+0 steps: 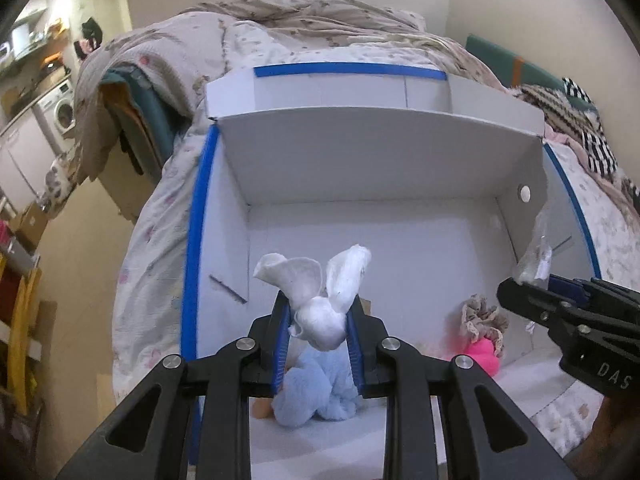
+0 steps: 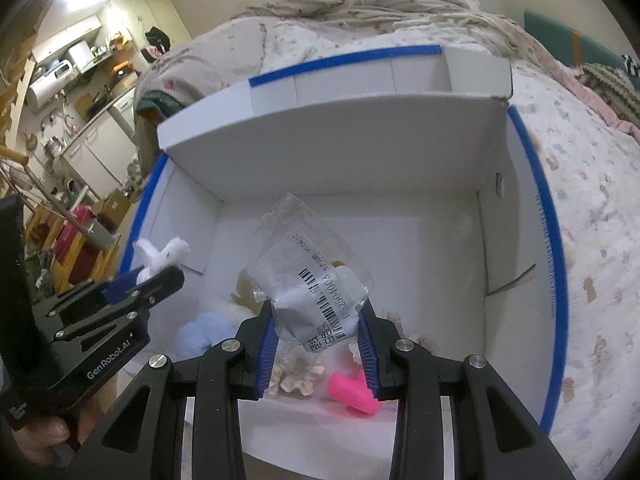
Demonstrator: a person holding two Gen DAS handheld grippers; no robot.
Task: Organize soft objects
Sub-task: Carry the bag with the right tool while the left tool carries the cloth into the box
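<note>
Bed [image 1: 168, 216], box [image 1: 360, 152], "GenRobot.AI" hand-held gripper [image 2: 168, 276]

Box [image 1: 400, 168] open-topped; floor far half bare; blue plush [image 1: 316, 392], pink toy [image 2: 352, 394] near.

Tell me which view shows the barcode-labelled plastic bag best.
The right wrist view: the plastic bag sits centre frame, pinched in the right gripper, with its barcode label facing the camera. The left wrist view catches only a crumpled edge of the bag sticking up from the right gripper at the frame's right side.
</note>
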